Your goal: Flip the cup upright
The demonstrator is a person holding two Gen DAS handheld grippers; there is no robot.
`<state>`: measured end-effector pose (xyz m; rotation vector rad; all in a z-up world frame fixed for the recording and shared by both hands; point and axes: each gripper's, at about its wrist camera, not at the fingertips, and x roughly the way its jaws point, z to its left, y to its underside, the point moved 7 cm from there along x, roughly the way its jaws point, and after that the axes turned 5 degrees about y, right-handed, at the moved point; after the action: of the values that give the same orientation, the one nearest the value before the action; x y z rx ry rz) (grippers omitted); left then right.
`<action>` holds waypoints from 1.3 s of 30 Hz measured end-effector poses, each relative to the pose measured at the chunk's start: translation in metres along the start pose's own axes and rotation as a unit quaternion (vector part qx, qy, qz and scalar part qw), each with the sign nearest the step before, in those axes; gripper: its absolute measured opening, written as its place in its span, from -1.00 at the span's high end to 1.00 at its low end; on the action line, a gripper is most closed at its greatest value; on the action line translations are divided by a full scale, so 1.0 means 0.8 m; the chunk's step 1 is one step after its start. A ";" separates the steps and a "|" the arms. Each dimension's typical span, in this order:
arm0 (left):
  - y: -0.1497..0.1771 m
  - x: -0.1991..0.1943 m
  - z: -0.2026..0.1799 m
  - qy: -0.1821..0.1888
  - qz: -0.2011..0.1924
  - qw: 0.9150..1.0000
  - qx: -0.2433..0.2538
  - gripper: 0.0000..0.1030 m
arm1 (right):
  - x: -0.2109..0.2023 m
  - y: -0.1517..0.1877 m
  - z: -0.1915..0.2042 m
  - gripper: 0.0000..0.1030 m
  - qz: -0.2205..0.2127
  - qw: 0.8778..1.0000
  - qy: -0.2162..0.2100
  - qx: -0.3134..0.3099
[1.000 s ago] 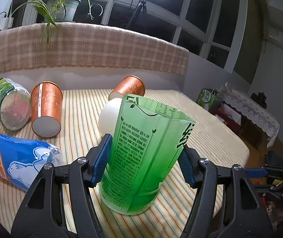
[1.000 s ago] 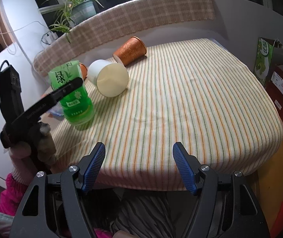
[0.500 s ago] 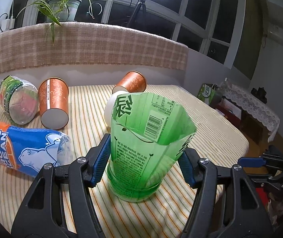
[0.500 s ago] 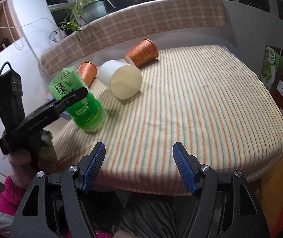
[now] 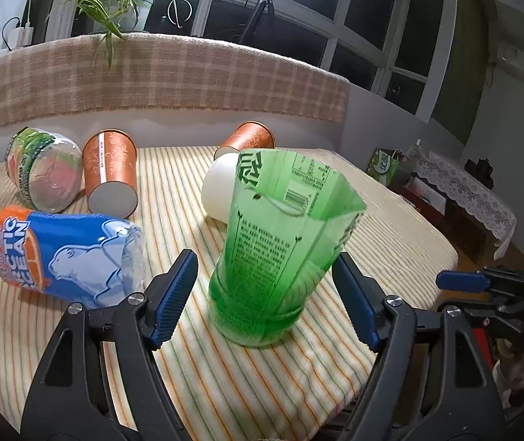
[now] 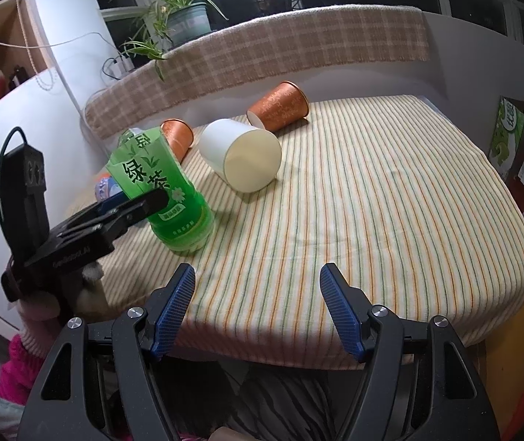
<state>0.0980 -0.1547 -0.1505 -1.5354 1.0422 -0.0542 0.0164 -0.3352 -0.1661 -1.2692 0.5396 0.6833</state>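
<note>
We could not read the far side of the green cup [image 5: 280,253] from the left wrist view, and part of its lower wall was hidden behind one finger [image 6: 129,213] of the left gripper [image 5: 264,290] in the right wrist view. The blue bottle [image 5: 67,253] showed there only as a sliver behind the cup. The white cup [image 5: 219,193] was half covered by the green one in the left wrist view.

The green cup stood on its base on the striped cloth [image 6: 372,202], long axis near vertical with a slight lean, its cut mouth facing up. It sat near the table's front left corner, between the left gripper's fingers. Those jaws stood apart, with a gap on each side of the cup. We saw the right gripper [image 6: 258,312] spread wide too, holding nothing, at the cloth's near edge.

The white cup and two orange cups [image 6: 280,106] [image 5: 111,172] lay on their sides beyond.
</note>
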 end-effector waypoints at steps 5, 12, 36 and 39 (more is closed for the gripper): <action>0.006 -0.016 0.004 -0.014 -0.001 1.000 0.003 -0.51 | 0.000 -0.005 0.009 -0.36 -0.012 1.000 -0.001 -0.005; 0.008 -0.049 0.010 -0.043 -0.015 0.999 0.008 -0.51 | -0.003 -0.018 0.026 -0.36 -0.042 0.999 0.002 -0.021; -0.020 -0.170 0.007 -0.193 -0.132 0.972 -0.020 -0.81 | -0.038 -0.066 0.043 -0.57 -0.176 0.979 0.090 -0.044; -0.023 -0.176 0.008 -0.217 -0.145 0.965 -0.017 -0.98 | -0.046 -0.068 0.045 -0.65 -0.199 0.973 0.107 -0.051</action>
<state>0.0285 -0.0641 -0.0658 -1.6264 0.4715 0.0937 0.0299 -0.3145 -0.0955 -1.5035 0.4094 0.2411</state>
